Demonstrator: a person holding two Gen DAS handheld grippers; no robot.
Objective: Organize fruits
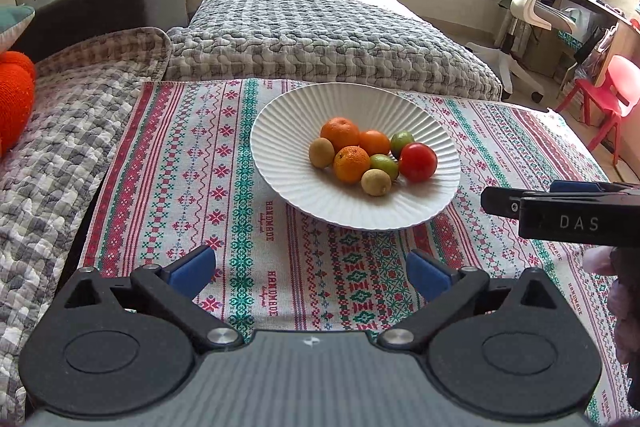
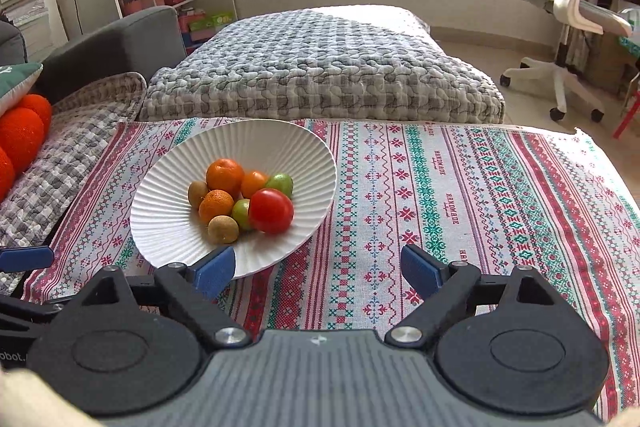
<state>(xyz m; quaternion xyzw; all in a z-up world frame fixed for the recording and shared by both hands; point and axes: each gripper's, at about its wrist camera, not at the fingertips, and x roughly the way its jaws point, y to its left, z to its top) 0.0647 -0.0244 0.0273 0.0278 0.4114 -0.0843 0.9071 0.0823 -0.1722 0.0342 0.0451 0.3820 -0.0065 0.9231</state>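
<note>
White ribbed plate (image 1: pixel 280 131) on patterned cloth, 3 oranges (image 1: pixel 340 133), 2 kiwis (image 1: pixel 376 182), 2 limes (image 1: pixel 385 165), 1 tomato (image 1: pixel 417 161) clustered at ctr

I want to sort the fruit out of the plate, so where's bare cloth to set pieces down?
Bare cloth stretches right of the plate to the cloth's right edge, and there is a narrower strip left of it toward the checked quilt. The fruit sits bunched, touching, at the plate's centre.

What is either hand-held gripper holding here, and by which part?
Nothing. The left hand-held gripper and the right hand-held gripper are both open over the tablecloth, and all the fruit sits in the white plate.
</note>
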